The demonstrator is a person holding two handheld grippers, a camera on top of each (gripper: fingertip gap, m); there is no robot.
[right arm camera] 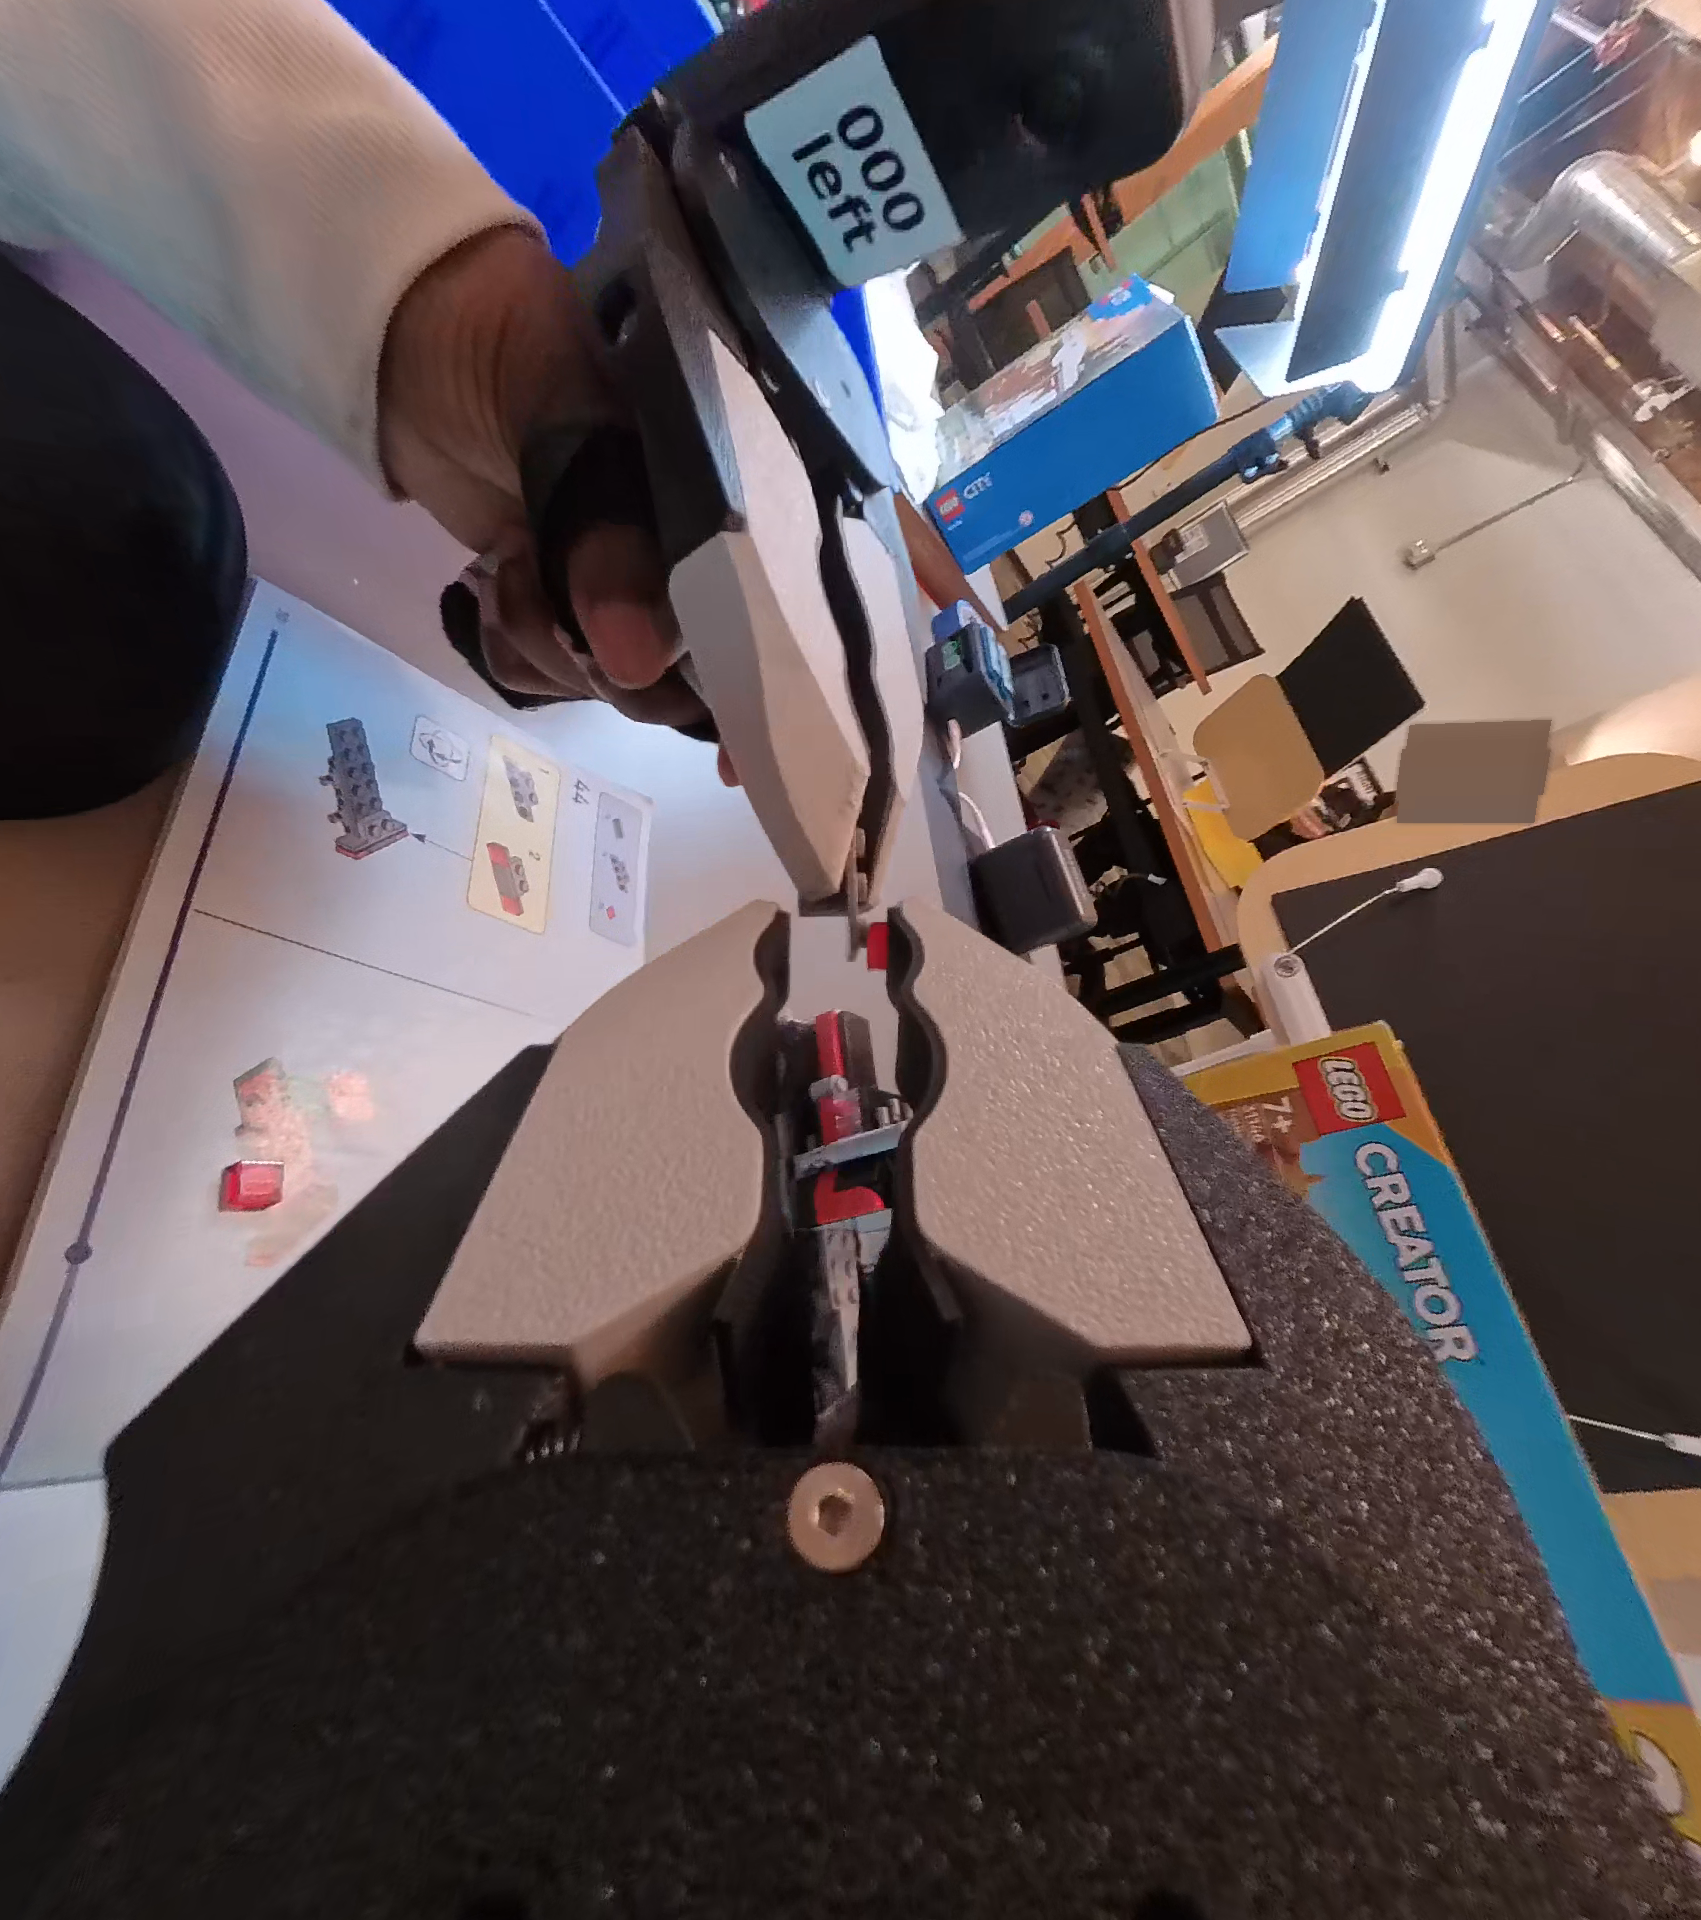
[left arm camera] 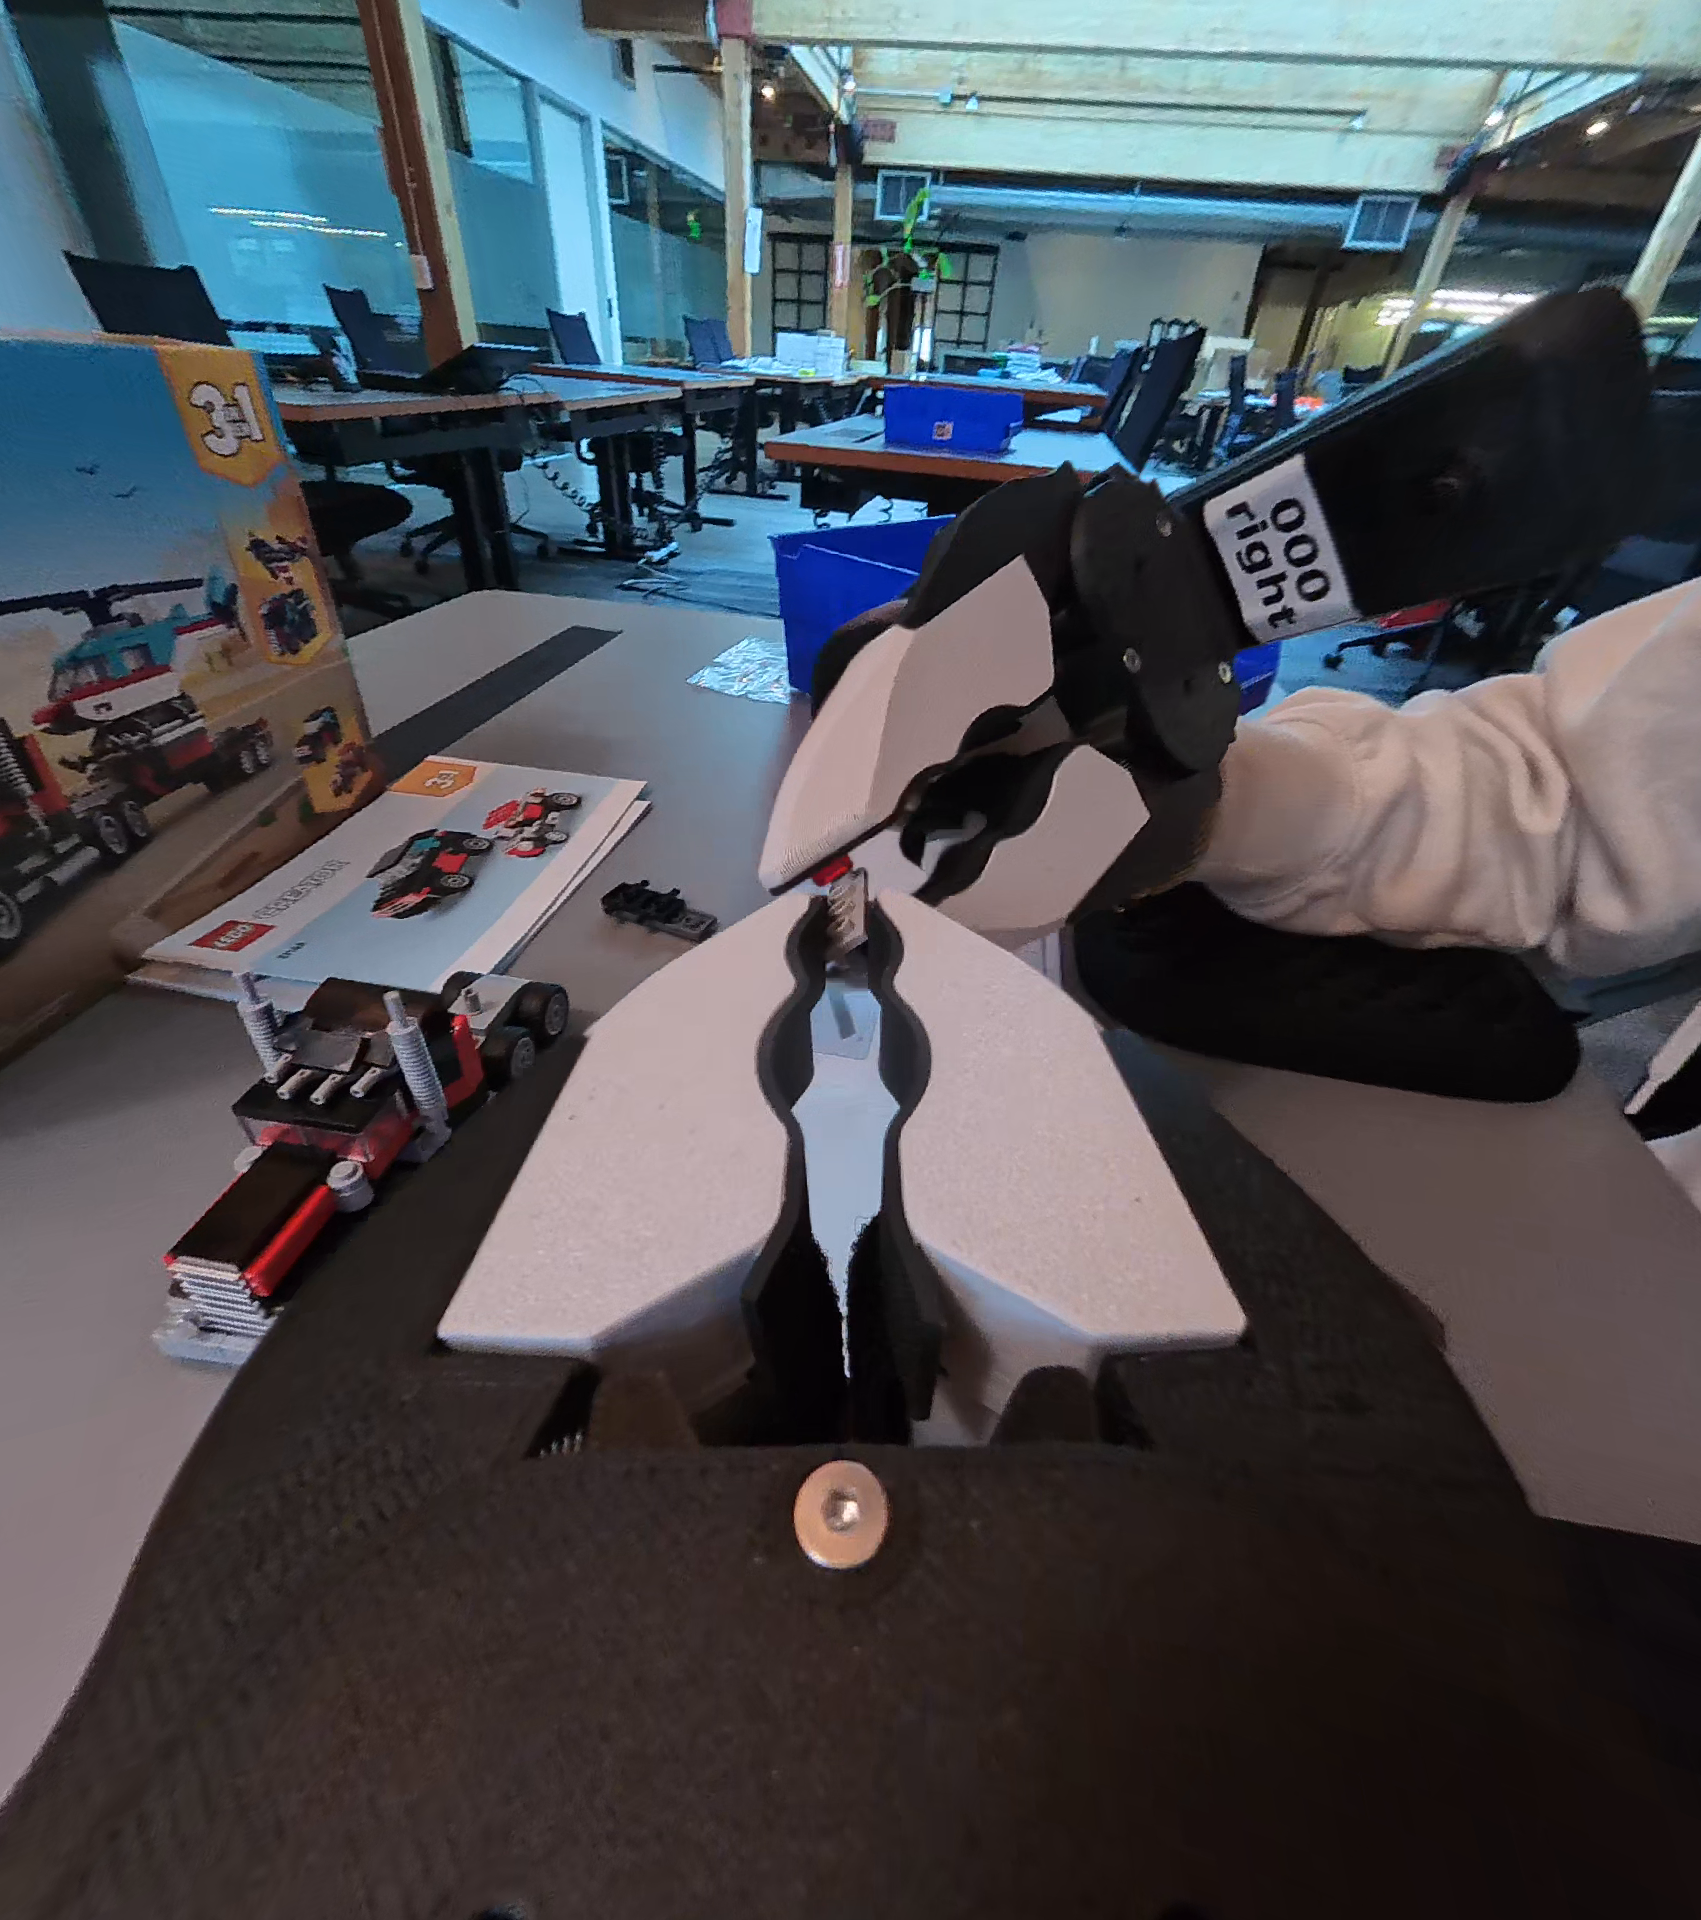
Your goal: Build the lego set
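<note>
My left gripper (left arm camera: 844,920) is shut on a small grey studded plate (left arm camera: 848,906), held above the table. My right gripper (left arm camera: 830,875) comes in from the upper right, shut on a tiny red piece (left arm camera: 835,871) that touches the top of the grey plate. In the right wrist view my right gripper (right arm camera: 838,932) has the red piece (right arm camera: 877,943) against its right finger, and the left gripper (right arm camera: 851,883) reaches down from above with the grey plate (right arm camera: 858,881). The part-built red and black truck (left arm camera: 358,1091) stands on the table to the left.
The set's box (left arm camera: 98,675) stands at the left with closed booklets (left arm camera: 410,873) and a small black part (left arm camera: 659,909) beside it. An open instruction booklet (right arm camera: 358,935) lies under the grippers with a loose red piece (right arm camera: 252,1184). A blue bin (left arm camera: 846,592) stands beyond the table.
</note>
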